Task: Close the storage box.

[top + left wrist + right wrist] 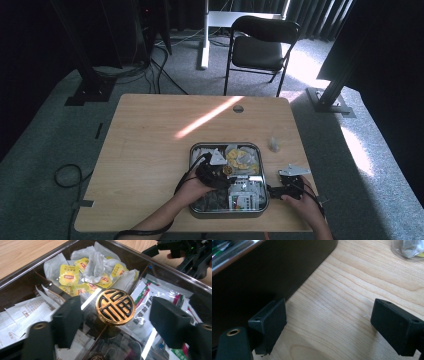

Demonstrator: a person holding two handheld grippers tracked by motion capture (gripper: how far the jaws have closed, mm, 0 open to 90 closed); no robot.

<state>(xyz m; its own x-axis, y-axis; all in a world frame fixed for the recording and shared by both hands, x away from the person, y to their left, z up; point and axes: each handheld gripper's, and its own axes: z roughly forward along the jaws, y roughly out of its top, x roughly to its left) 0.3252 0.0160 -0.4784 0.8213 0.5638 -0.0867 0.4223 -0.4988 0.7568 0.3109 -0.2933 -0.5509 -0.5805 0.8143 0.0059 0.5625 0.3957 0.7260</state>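
Left claw sits spread around the gold knob on the clear lid of the tea box, pads not touching it. Knob looks like hard, slick metal, round and flat-topped, so I'd pinch its sides squarely. Under the lid: soft paper tea bags and crinkly sachets. Right claw rests spread on the wooden surface beside the box.

chair behind table | small clear cup, perhaps | floor cable
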